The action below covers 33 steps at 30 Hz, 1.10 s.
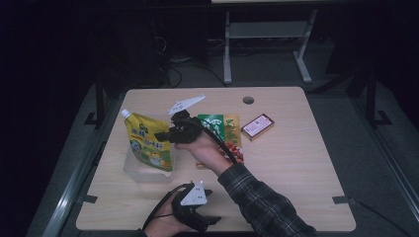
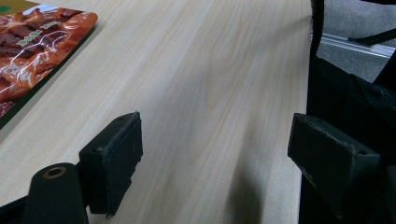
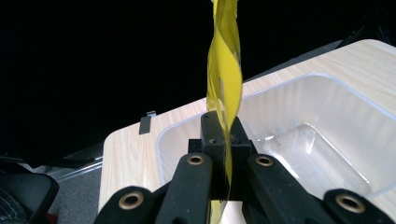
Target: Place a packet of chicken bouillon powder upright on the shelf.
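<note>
Directly over a clear plastic tub, whose bottom is seen bare in the right gripper view, a yellow spouted pouch is held upright by its edge, pinched between the pressed-together jaws of the right tool. Nearer the table edge than the tub, the left tool is held with its jaws spread wide around nothing. A red snack packet lying flat is shown close up in the left gripper view, while a small red box beyond it from the tub is seen from the high view.
</note>
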{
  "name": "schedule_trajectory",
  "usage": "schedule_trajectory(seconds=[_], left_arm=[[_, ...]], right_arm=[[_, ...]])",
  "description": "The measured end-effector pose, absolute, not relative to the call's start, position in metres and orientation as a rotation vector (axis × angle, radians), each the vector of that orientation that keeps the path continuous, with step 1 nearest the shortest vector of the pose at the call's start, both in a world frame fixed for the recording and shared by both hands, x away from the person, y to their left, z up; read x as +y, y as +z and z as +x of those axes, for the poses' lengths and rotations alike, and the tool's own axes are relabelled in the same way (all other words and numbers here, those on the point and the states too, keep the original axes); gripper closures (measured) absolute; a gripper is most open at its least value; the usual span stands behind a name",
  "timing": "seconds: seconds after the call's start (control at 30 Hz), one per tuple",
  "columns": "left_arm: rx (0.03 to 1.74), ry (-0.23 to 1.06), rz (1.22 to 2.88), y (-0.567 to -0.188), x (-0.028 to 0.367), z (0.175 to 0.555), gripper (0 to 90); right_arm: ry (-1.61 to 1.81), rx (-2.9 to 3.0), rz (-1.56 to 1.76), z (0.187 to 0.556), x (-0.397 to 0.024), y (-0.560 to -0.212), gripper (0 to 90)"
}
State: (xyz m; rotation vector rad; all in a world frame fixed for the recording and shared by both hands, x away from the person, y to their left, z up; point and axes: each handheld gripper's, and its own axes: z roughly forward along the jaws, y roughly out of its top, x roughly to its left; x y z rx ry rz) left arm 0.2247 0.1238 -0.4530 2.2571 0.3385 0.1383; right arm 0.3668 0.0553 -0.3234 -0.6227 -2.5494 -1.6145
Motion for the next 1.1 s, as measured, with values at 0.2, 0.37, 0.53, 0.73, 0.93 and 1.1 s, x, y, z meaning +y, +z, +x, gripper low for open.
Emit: schedule_trajectory(seconds=[0.2,0.37,0.53,0.73,0.93,1.1], left_arm=[[0.346,0.134,2.258,-0.453,0.124,0.224,17.5],[0.352,0.129,2.257,-0.453,0.125,0.224,17.5],[0.368,0.127,2.248,-0.452,0.127,0.224,17.5],[0.368,0.128,2.253,-0.452,0.128,0.225,17.5],[0.37,0.127,2.255,-0.453,0.128,0.224,17.4],[0.369,0.127,2.261,-0.453,0.128,0.225,17.4]], right_arm=[[-1.597,-2.557,-0.629,0.366,0.061,-0.328,90.0],[-1.566,-2.578,-0.631,0.366,0.067,-0.333,90.0],[-1.552,-2.598,-0.647,0.365,0.069,-0.338,90.0],[-1.527,-2.608,-0.671,0.364,0.072,-0.346,90.0],[-1.515,-2.617,-0.668,0.362,0.075,-0.353,90.0],[-1.521,-2.594,-0.683,0.361,0.074,-0.356,89.8]])
